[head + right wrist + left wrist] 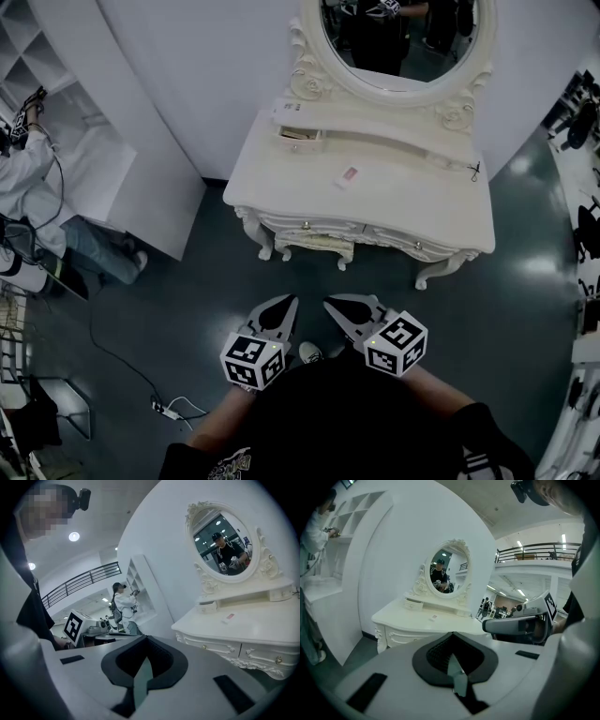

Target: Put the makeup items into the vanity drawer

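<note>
1. The makeup item [347,176] [434,617] [228,617] is a small, flat, pale rectangle with a reddish patch. It lies alone on the vanity [422,199] top, about midway between the left and right edges and nearer the back than the front edge.
2. The front drawers [309,227] sit just under the front edge. They are shut and have small round knobs.
3. A raised shelf [394,131] runs along the back edge, with a small drawer box [298,137] at its left end. Whether that box stands ajar cannot be told. An oval mirror [403,37] rises above the shelf, and a small dark clip [475,171] lies at the top's right edge.
4. An open stretch of dark floor [187,281] separates the vanity's front edge from the grippers. White shelving [94,141] closes in left of the vanity, and a corded power strip [161,407] lies on the floor at the lower left.
5. The left gripper [289,302] [452,633] and the right gripper [330,303] [146,638] hang side by side, well apart from the vanity and pointing towards it. Each has its jaws pressed together with nothing between them.
6. A second person [23,169] stands at the shelving, far left.
</note>
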The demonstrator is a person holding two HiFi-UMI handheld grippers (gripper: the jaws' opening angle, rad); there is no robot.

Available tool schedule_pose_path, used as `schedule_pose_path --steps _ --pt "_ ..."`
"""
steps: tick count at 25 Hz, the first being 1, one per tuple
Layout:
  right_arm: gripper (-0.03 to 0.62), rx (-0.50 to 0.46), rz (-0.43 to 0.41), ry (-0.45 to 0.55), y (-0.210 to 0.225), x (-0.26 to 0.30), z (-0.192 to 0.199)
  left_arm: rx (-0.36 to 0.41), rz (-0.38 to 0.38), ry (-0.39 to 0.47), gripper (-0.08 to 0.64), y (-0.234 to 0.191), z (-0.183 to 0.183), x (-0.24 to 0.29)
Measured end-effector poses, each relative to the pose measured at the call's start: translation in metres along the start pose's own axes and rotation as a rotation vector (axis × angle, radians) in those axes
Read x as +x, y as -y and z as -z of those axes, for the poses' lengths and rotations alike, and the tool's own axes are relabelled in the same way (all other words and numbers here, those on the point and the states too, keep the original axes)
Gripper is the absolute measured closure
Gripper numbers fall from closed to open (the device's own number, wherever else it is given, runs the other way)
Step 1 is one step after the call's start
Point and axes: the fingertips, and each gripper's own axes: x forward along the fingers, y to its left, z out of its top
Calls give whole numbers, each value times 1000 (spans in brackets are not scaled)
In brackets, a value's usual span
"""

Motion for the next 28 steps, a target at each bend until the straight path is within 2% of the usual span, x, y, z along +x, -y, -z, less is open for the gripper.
schedule_pose_path --steps 12,21,28 --pt "563 10 45 16 13 -10 -5 8 30 -13 560 10 -2 12" --pt "563 26 120 58 42 -26 -20 14 65 -35 560 20 -5 33" --pt "563 10 127 33 67 -22 -32 -10 64 -15 560 16 -15 54"
